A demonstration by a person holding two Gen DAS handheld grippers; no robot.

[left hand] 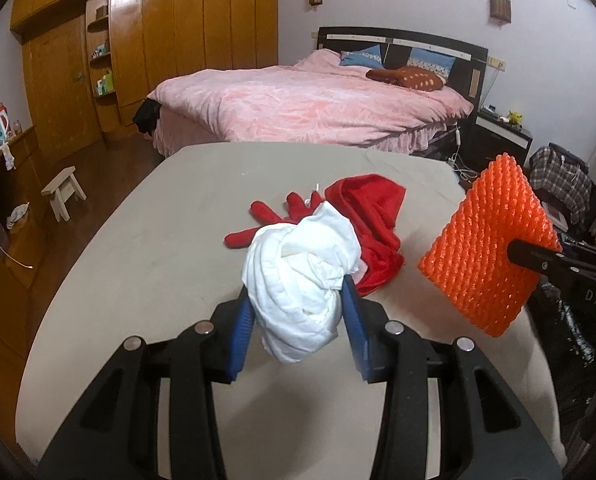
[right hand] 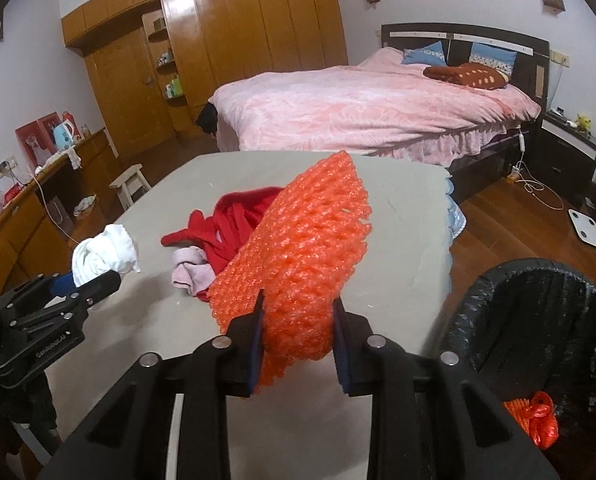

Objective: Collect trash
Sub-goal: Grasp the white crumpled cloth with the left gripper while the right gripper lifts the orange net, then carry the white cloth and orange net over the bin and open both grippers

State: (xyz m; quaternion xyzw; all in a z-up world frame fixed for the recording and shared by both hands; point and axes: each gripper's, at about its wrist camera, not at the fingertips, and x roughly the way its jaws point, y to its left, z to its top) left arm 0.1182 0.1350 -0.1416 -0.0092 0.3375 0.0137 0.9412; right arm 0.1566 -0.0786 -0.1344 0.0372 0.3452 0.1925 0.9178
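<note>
My left gripper (left hand: 298, 300) is shut on a crumpled white wad (left hand: 302, 272) of tissue or cloth, held above the beige table (left hand: 137, 260). It also shows in the right wrist view (right hand: 103, 254). My right gripper (right hand: 298, 312) is shut on an orange foam net (right hand: 298, 248), held above the table's right side; it also shows in the left wrist view (left hand: 490, 248). A black-lined trash bin (right hand: 538, 320) stands to the right of the table, with orange trash (right hand: 534, 420) inside.
A red garment (left hand: 362, 220) and a pink cloth (right hand: 189, 274) lie on the table's middle. A pink bed (left hand: 310, 100), wooden wardrobe (left hand: 177, 32), small stool (left hand: 63, 192) and white scale (right hand: 588, 228) are around the room.
</note>
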